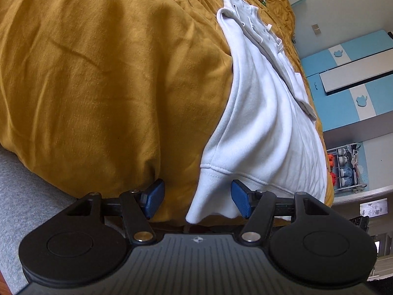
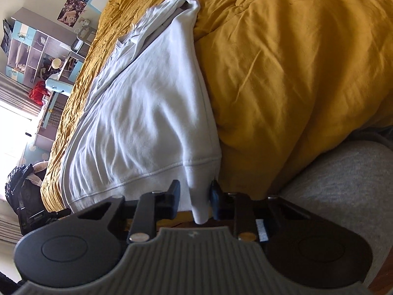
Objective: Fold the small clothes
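Note:
A white sweatshirt (image 1: 265,123) lies lengthwise on a mustard-yellow bedspread (image 1: 98,73), its ribbed hem toward me and hanging over the bed edge. In the left wrist view, my left gripper (image 1: 197,201) stands open at that hem. One hem corner dangles between the blue pads (image 1: 242,201) and neither pad presses on it. In the right wrist view, the same sweatshirt (image 2: 147,113) runs away from me across the bedspread (image 2: 294,61). My right gripper (image 2: 196,198) is shut on its other hem corner, which pokes down between the fingers.
A thick bunched fold of the bedspread rises right beside the sweatshirt. A grey fabric surface (image 2: 343,184) lies below the bed edge. A blue and white wardrobe (image 1: 348,78), cluttered shelves (image 2: 29,49) and a black bag (image 2: 22,184) stand beyond the bed.

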Tool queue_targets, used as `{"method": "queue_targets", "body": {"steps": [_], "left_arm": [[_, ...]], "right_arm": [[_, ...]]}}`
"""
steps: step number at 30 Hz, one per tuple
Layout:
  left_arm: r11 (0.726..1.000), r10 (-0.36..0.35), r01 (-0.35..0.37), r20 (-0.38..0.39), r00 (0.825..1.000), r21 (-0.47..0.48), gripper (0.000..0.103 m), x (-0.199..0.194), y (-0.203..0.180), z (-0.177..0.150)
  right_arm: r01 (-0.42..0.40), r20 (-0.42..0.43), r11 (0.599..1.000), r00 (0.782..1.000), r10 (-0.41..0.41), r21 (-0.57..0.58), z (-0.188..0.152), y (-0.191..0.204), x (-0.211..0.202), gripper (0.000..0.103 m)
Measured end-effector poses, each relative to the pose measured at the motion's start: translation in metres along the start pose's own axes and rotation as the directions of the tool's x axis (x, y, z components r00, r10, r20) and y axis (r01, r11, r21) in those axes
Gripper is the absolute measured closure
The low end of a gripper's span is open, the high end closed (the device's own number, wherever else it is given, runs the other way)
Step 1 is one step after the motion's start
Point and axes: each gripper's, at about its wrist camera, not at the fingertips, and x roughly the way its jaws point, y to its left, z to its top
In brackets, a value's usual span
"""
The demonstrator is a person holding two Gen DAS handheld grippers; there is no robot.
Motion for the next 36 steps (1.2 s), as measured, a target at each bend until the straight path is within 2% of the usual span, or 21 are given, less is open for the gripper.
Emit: {"method": "queue_targets", "body": {"steps": [1,3,4,5,6,7,8,12,16,20,24,28,30,31,32,34,36], "left_arm": [[1.000,-0.005,0.005,0.005,1.000,0.007,0.034,0.005,-0.001,-0.002],[1.000,-0.025,0.025,-0.011,1.000,0.018,0.053,0.012,-0.005,-0.005],[0.999,-0.034,0.035,-0.013,0.999,0.029,0.072,0.013,-0.008,-0.006],[0.999,-0.032,0.032,-0.013,0.999,0.036,0.082,0.012,-0.011,-0.007],[0.999,-0.020,0.020,-0.008,1.000,0.046,0.085,0.011,-0.014,-0.008],[0.998,-0.011,0.011,-0.008,1.000,0.062,0.094,0.009,-0.016,-0.008],[0.997,-0.011,0.011,-0.009,1.000,0.074,0.096,0.007,-0.017,-0.008],[0.996,-0.031,0.033,-0.020,0.999,0.083,0.098,-0.003,-0.018,-0.008],[0.994,-0.020,0.026,-0.054,0.998,0.111,0.098,-0.008,-0.022,-0.003],[0.987,0.006,0.003,-0.053,0.999,0.158,0.098,-0.012,-0.030,-0.002],[0.980,0.034,-0.023,-0.055,0.998,0.199,0.098,-0.015,-0.040,-0.006],[0.962,-0.016,0.034,-0.068,0.998,0.272,0.096,-0.026,-0.057,-0.005],[0.949,0.032,-0.004,-0.083,0.996,0.314,0.092,-0.029,-0.065,-0.003],[0.942,0.065,-0.041,-0.061,0.996,0.334,0.096,-0.031,-0.071,-0.003],[0.940,0.054,-0.037,-0.043,0.998,0.339,0.099,-0.035,-0.073,-0.003],[0.947,-0.062,0.056,0.006,0.998,0.317,0.099,-0.047,-0.070,-0.001],[0.952,-0.129,0.113,0.039,0.991,0.284,0.099,-0.053,-0.071,0.003]], "right_arm": [[0.000,0.003,1.000,1.000,0.000,0.007,0.000,-0.002,0.000,0.091],[-0.005,0.013,1.000,1.000,0.005,0.020,-0.001,-0.002,0.001,0.092],[-0.007,0.019,1.000,1.000,0.007,0.017,-0.001,-0.002,0.000,0.093],[-0.007,0.024,1.000,1.000,0.007,0.007,-0.002,0.000,-0.002,0.094],[-0.011,0.031,1.000,0.999,0.012,-0.015,-0.004,0.002,-0.004,0.095],[-0.020,0.038,0.999,0.999,0.021,-0.030,-0.005,0.003,-0.007,0.096],[-0.034,0.044,0.999,0.998,0.036,-0.031,-0.006,0.004,-0.010,0.096],[-0.184,0.097,0.983,0.978,0.182,0.011,-0.004,0.008,-0.021,0.097],[-0.272,0.139,0.961,0.951,0.276,-0.043,0.001,0.025,-0.036,0.097],[-0.290,0.161,0.950,0.938,0.307,-0.121,0.008,0.049,-0.045,0.097],[-0.286,0.141,0.950,0.943,0.302,-0.122,0.016,0.066,-0.044,0.097],[-0.278,0.123,0.950,0.947,0.296,-0.145,0.015,0.073,-0.041,0.097],[-0.279,0.117,0.949,0.948,0.297,-0.148,0.017,0.074,-0.037,0.097],[-0.278,0.117,0.948,0.948,0.297,-0.152,0.016,0.075,-0.036,0.097],[-0.279,0.117,0.948,0.947,0.298,-0.155,0.017,0.075,-0.036,0.097],[-0.286,0.123,0.945,0.944,0.306,-0.157,0.020,0.074,-0.033,0.097],[-0.298,0.132,0.942,0.939,0.319,-0.156,0.020,0.076,-0.034,0.097]]}}
